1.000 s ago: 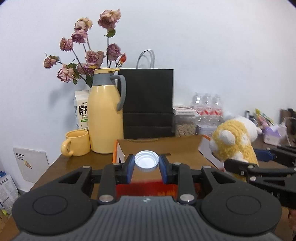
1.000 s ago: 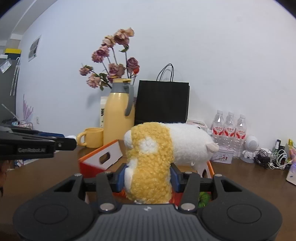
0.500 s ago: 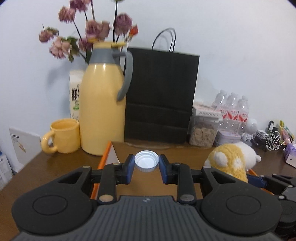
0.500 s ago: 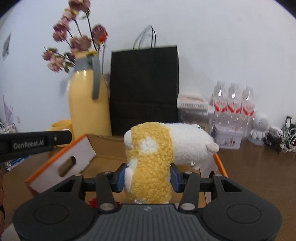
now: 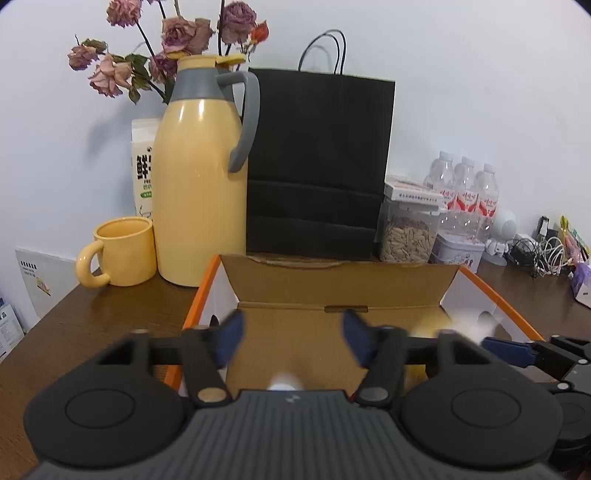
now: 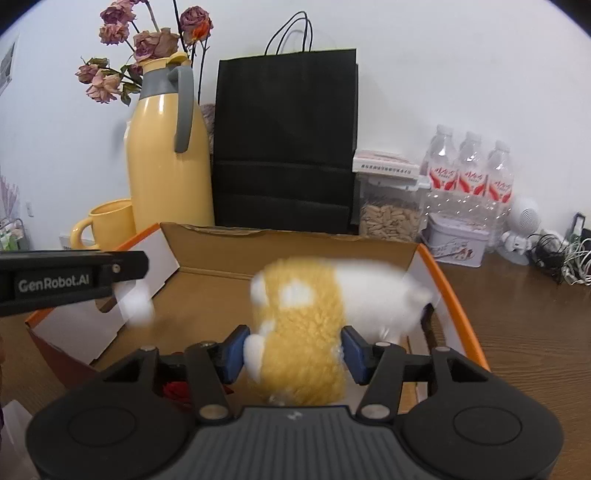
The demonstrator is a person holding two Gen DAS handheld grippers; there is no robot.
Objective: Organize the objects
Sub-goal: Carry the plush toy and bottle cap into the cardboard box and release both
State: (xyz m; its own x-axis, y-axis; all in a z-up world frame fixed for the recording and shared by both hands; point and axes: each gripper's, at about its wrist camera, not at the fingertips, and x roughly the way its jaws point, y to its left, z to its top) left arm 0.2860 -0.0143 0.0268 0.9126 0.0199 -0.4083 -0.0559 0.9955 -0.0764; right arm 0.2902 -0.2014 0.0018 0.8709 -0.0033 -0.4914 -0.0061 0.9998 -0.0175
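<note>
A: Left gripper [image 5: 291, 338], centre frame: jaws opening, nothing pressed; blurred white cap [image 5: 282, 384] low between them, over the cardboard box [image 5: 332, 284].

B: Right gripper [image 6: 293, 352], lower centre: jaws opening around the blurred yellow-and-white plush toy [image 6: 306, 314], inside the box on the worktop [image 6: 524, 332]; contact unclear.

Plush toy [image 6: 306, 325] motion-blurred, lower part hidden behind right tool body. White object [image 5: 282, 384] under left tool [image 5: 291, 338] blurred, mostly hidden, not identifiable. Flowers [image 5: 177, 33] cut off at top edge.
</note>
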